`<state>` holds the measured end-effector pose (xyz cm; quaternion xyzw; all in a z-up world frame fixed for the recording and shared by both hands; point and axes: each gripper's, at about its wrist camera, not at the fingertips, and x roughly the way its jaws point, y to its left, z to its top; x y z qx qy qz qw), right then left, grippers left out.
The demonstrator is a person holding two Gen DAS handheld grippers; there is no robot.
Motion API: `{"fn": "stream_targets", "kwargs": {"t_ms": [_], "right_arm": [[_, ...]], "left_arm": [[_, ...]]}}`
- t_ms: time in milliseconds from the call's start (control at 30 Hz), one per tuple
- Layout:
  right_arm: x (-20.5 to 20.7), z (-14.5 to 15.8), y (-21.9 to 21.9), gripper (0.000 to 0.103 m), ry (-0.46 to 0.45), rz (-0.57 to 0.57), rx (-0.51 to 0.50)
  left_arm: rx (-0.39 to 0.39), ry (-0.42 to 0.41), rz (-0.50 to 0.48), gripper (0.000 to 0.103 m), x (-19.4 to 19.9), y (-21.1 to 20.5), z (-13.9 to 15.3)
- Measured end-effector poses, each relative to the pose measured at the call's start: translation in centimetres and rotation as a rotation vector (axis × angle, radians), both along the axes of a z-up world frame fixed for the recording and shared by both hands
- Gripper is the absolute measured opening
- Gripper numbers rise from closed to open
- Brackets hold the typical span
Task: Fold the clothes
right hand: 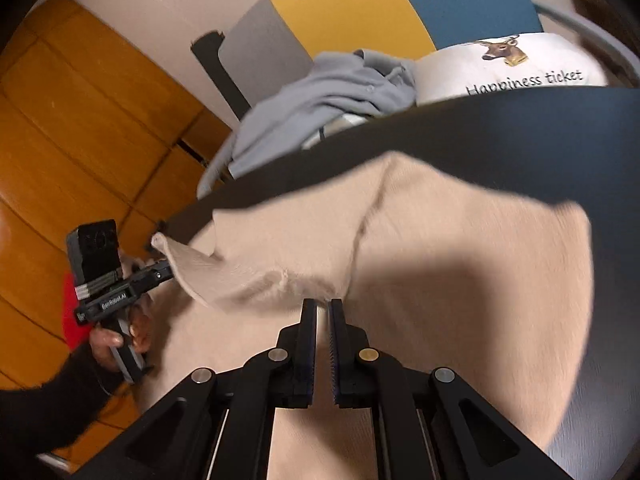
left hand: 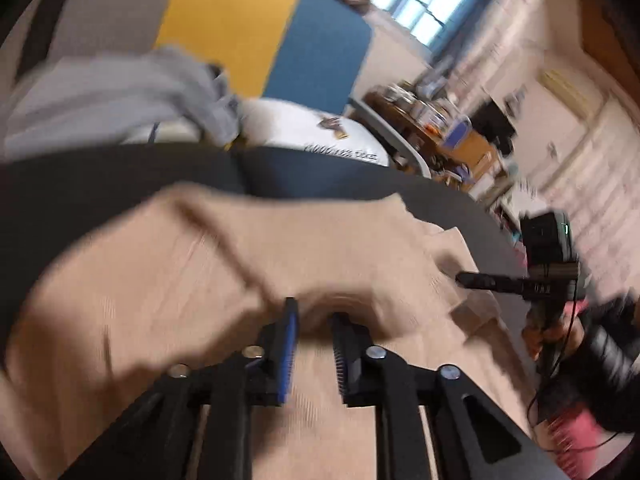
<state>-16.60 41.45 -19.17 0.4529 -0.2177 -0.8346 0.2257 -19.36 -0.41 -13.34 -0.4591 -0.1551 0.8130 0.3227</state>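
A beige knit garment (left hand: 180,280) (right hand: 472,280) lies spread on a dark table (left hand: 100,184) (right hand: 500,128). My left gripper (left hand: 314,307) has a bunched fold of it between its fingertips. In the right wrist view that left gripper (right hand: 168,269) holds a raised corner of the garment at the table's left edge. My right gripper (right hand: 322,302) is nearly closed on a lifted fold, which rises in a ridge to its tips. From the left wrist view, the right gripper (left hand: 462,279) shows as a thin dark bar at the garment's right edge.
A grey garment (left hand: 112,92) (right hand: 332,92) lies heaped beyond the table beside a white cushion (right hand: 520,68) printed with a deer. Yellow and blue panels (left hand: 280,32) stand behind. A cluttered desk (left hand: 440,120) is at the right, and wooden flooring (right hand: 60,128) at the left.
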Motion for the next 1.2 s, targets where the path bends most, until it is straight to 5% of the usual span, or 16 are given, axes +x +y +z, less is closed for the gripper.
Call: {"fn": "stream_targets", "kwargs": {"t_ms": [100,133,200,300,467,500,533,567,733,800,867,1000,1067,1200], "right_arm": [[1.1,0.0,0.9,0.011,-0.02,-0.028,-0.052],[1.1,0.1,1.2,0.021,-0.021,-0.046,-0.076],[1.2,0.2,1.5,0.036,-0.018,-0.076,-0.105],[-0.2,-0.5,0.8,0.037,-0.054,-0.091,-0.115],[-1.8,-2.1,-1.3,0.037,-0.109,-0.065,-0.071],[-1.9,-2.1,-1.6,0.033,-0.1,-0.057,-0.066],[-1.9,-1.8,-2.1,0.017,-0.093,-0.044,-0.05],[-1.8,-1.3,-2.6,0.006,-0.08,-0.027,-0.031],[-0.5,0.9,-3.8,0.006,-0.026,0.001,0.061],[-0.3,-0.1,-4.1,0.006,-0.06,0.0,0.122],[-0.1,-0.8,-3.6,0.006,-0.064,-0.032,0.102],[0.5,-2.0,-2.3,0.015,-0.063,-0.106,0.039],[1.4,-0.5,-2.7,0.03,0.01,-0.142,0.131],[4.1,2.9,-5.2,0.068,0.156,-0.117,0.236]], "left_arm": [[0.167,-0.119,0.108,0.02,0.4,-3.0,-1.5],[0.205,-0.146,0.135,0.02,0.4,-3.6,-1.8],[0.281,-0.201,0.14,0.021,0.4,-4.0,-2.4],[0.348,-0.282,0.126,0.027,-0.3,-3.0,-3.2],[0.219,-0.276,0.099,0.022,-1.3,0.4,-3.1],[0.185,-0.25,0.096,0.011,-1.4,0.9,-2.6],[0.153,-0.222,0.094,0.004,-1.5,1.3,-2.1],[0.14,-0.201,0.095,0.004,-1.4,1.4,-1.6],[-0.001,-0.174,0.137,0.006,-0.9,1.2,-2.0],[0.032,-0.157,0.155,0.008,-0.5,0.7,-2.3],[0.059,-0.147,0.181,0.021,0.0,0.5,-1.9],[-0.007,-0.062,0.211,0.035,3.6,0.0,0.3],[-0.003,-0.026,0.214,0.036,6.1,-1.1,1.4],[0.061,-0.039,0.37,0.037,11.0,-7.3,1.7]]}}
